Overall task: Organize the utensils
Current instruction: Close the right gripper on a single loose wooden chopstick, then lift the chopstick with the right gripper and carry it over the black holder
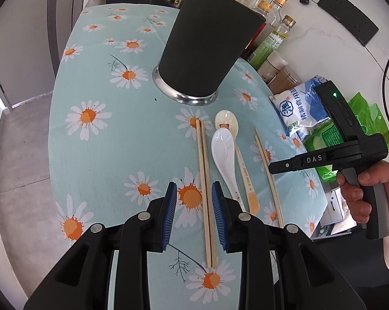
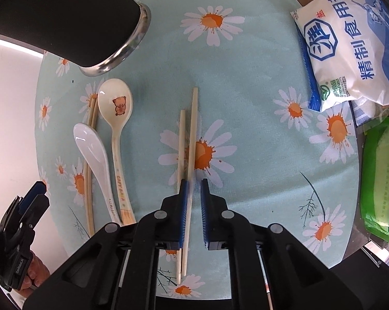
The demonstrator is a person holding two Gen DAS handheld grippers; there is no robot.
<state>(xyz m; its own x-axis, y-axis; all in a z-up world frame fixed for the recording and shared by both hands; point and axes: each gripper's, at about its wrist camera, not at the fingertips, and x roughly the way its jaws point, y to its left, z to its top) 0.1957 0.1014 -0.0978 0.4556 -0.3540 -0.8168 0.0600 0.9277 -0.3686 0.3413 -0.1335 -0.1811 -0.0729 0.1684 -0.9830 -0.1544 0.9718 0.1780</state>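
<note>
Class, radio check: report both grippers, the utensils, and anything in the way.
Left gripper open over one chopstick pair. Right gripper open over the other pair. Two spoons between. Black holder ahead, unobstructed.

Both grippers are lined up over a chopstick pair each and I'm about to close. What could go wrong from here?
1. The right-hand chopsticks lie staggered and sit against one pad of the right gripper, not centred; closing may catch only one stick.
2. The left-hand chopsticks lie close beside the white spoon; the left gripper could nudge that spoon.
3. The tall black holder stands just ahead; a lifted pair swung forward might knock it.
</note>
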